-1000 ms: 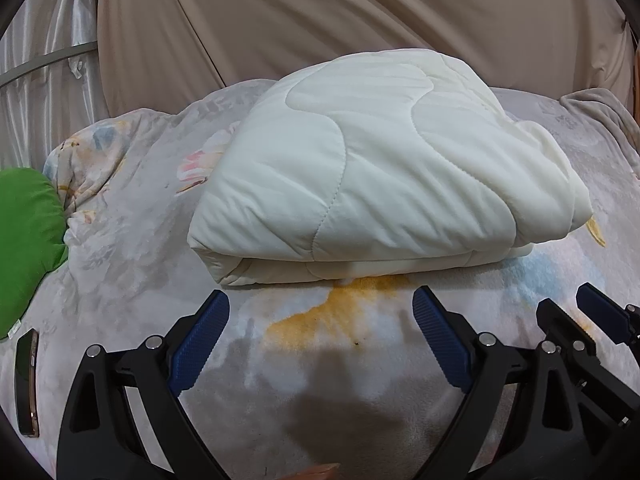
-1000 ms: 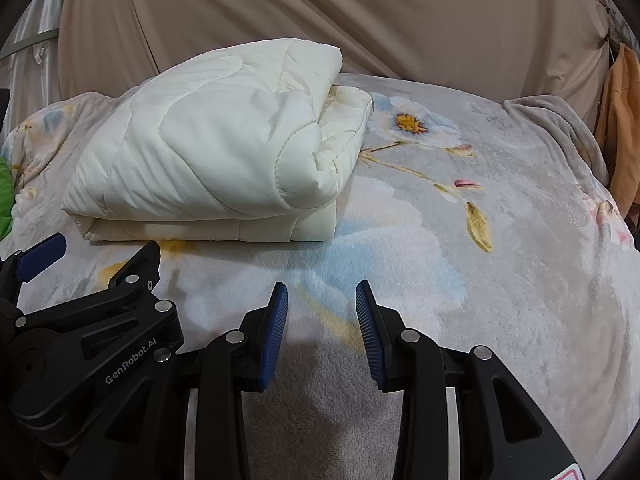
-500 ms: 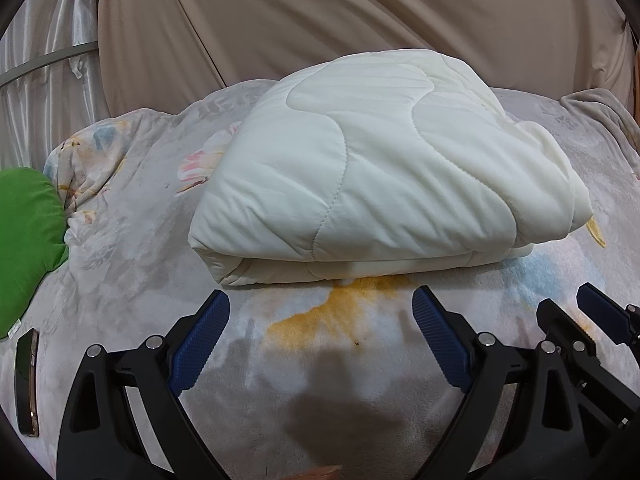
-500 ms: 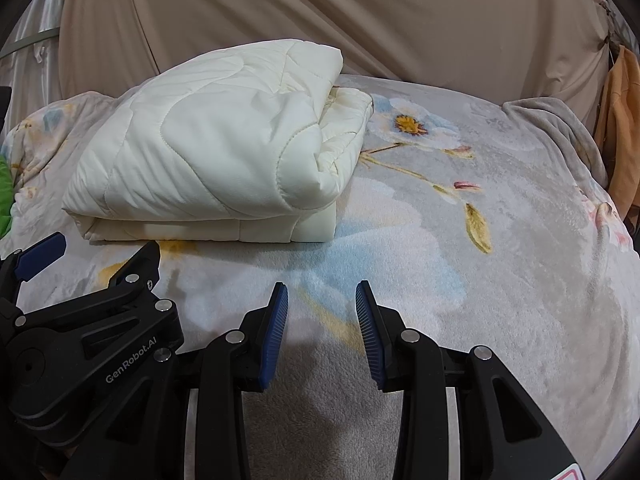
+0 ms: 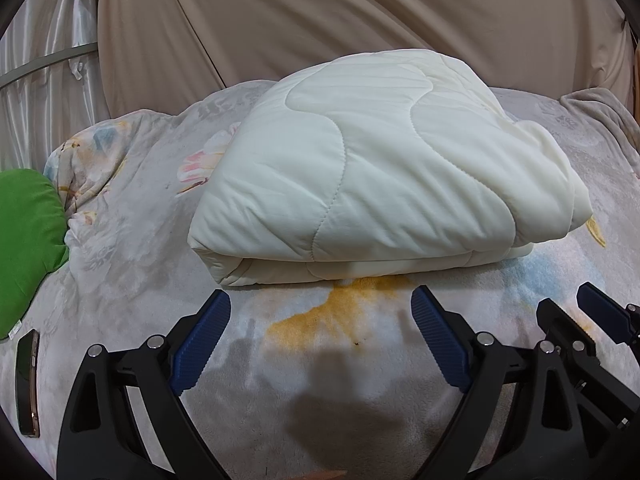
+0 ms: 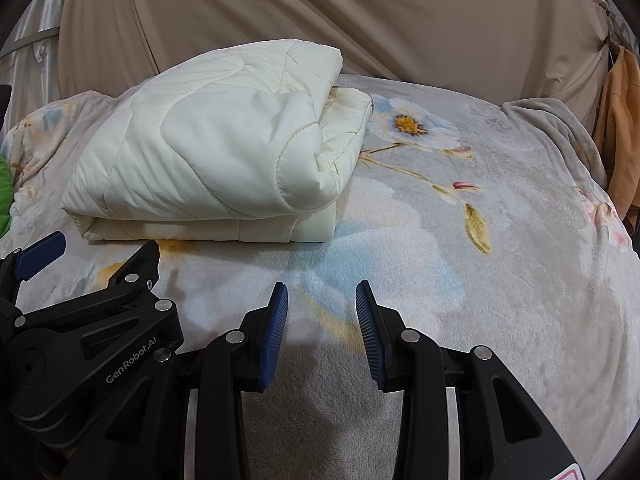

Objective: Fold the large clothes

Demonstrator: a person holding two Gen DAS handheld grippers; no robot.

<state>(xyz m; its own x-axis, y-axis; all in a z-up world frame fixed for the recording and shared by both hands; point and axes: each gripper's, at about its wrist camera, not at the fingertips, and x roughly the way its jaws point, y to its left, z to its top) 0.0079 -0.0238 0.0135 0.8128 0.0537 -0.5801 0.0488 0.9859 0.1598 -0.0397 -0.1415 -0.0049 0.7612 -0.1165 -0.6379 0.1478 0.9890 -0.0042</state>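
Observation:
A cream quilted comforter [image 5: 380, 168] lies folded in a thick bundle on the flowered grey blanket [image 5: 132, 216]. It also shows in the right wrist view [image 6: 224, 164], at the upper left. My left gripper [image 5: 320, 320] is wide open and empty, just in front of the bundle's near edge, not touching it. My right gripper [image 6: 320, 312] is open and empty over the blanket [image 6: 500, 260], to the right of the bundle. The left gripper [image 6: 88, 264] shows at the lower left of the right wrist view.
A green pillow [image 5: 24, 240] lies at the left edge, with a phone [image 5: 28, 380] in front of it. Beige curtain [image 5: 360, 20] hangs behind the bed. An orange cloth [image 6: 618, 128] hangs at the far right.

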